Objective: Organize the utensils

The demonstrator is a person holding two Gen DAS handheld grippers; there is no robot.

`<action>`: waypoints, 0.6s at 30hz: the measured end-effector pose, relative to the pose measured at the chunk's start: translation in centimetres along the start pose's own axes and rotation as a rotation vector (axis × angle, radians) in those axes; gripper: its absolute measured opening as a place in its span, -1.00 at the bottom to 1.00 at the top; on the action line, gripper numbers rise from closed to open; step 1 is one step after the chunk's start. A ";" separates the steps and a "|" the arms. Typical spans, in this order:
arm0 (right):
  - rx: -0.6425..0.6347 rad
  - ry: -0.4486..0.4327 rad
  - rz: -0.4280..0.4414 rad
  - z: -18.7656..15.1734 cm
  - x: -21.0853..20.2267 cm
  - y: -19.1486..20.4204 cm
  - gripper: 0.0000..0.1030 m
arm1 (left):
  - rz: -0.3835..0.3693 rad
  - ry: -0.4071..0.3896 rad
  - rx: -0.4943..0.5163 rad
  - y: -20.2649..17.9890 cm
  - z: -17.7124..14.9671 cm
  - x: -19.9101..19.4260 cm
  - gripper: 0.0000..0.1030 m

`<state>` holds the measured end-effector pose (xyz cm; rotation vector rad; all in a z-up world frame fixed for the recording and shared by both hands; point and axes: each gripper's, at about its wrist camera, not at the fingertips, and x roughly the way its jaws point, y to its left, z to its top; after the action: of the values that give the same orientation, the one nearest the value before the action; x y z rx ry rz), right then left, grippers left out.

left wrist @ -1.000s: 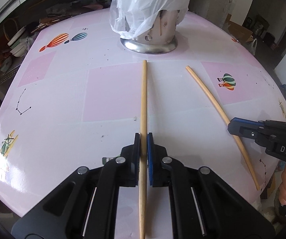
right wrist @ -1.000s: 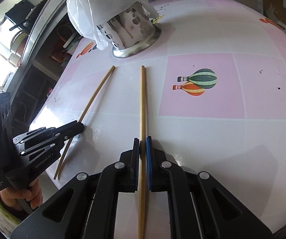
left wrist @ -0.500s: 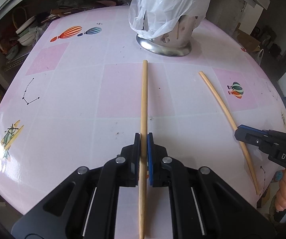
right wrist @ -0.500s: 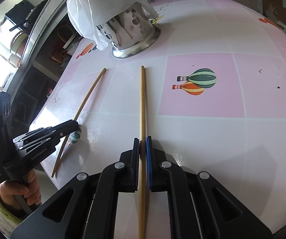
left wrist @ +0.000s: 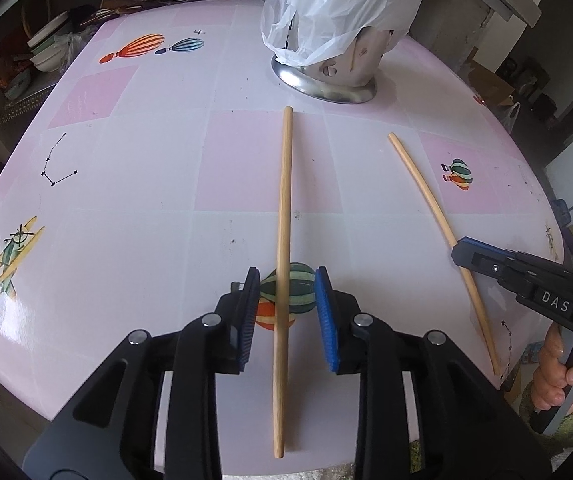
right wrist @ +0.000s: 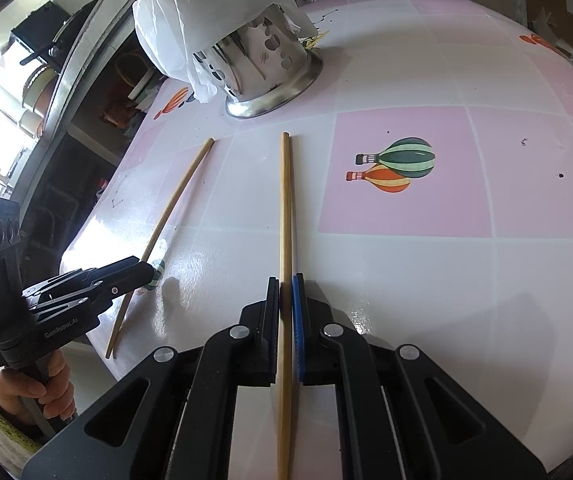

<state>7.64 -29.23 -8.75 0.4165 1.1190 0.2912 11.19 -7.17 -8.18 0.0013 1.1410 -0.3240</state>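
Table [left wrist: 134, 184]: bears a utensil holder [left wrist: 350, 76], under a plastic bag [left wrist: 338, 4], at 12 o'clock in the left wrist view. One chopstick [left wrist: 282, 272] lies at 6 o'clock from the holder, running between the fingers of the left gripper [left wrist: 286, 292]. Second chopstick [left wrist: 434, 208] at 3 o'clock of the first, well apart, clamped in the right gripper [right wrist: 286, 292]. Shelf clutter [left wrist: 38, 52] beyond the table edge at 10 o'clock.

Two plain wooden chopsticks lie flat on the tiled tabletop, side by side but well apart. The left chopstick [left wrist: 282, 248] crosses a balloon print; the right chopstick [right wrist: 285, 240] lies straight. Beyond them stands a perforated steel utensil holder [right wrist: 262, 68], draped with white plastic.
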 end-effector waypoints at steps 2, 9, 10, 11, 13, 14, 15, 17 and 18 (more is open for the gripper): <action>0.000 0.000 0.000 0.0 0.0 0.0 -0.87 | -0.008 0.005 -0.006 0.0 -0.1 -0.1 -0.42; -0.003 0.000 0.002 0.0 -0.1 0.0 -0.87 | -0.052 0.027 -0.025 -0.4 -0.3 -0.3 -0.35; -0.004 0.000 0.001 0.0 -0.1 0.0 -0.87 | -0.064 0.032 -0.029 -0.4 -0.3 -0.3 -0.34; -0.005 0.000 0.000 0.0 -0.1 0.0 -0.87 | -0.081 0.037 -0.035 -0.5 -0.4 -0.3 -0.34; -0.012 0.002 -0.001 0.1 -0.2 -0.1 -0.87 | -0.113 0.051 -0.042 -0.7 -0.5 -0.3 -0.32; -0.014 0.003 -0.003 0.1 -0.2 -0.1 -0.87 | -0.126 0.057 -0.042 -0.9 -0.5 -0.3 -0.30; -0.016 0.003 -0.006 0.1 -0.2 -0.2 -0.87 | -0.138 0.060 -0.041 -1.1 -0.6 -0.3 -0.29; -0.023 0.003 -0.015 0.1 -0.3 -0.2 -0.87 | -0.167 0.067 -0.042 -1.5 -0.6 -0.2 -0.26; -0.027 0.003 -0.020 0.2 -0.3 -0.2 -0.87 | -0.184 0.073 -0.044 -1.7 -0.6 -0.2 -0.25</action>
<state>7.66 -29.57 -8.51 0.3804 1.1204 0.2890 10.17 -8.63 -7.97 -0.1318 1.2231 -0.4652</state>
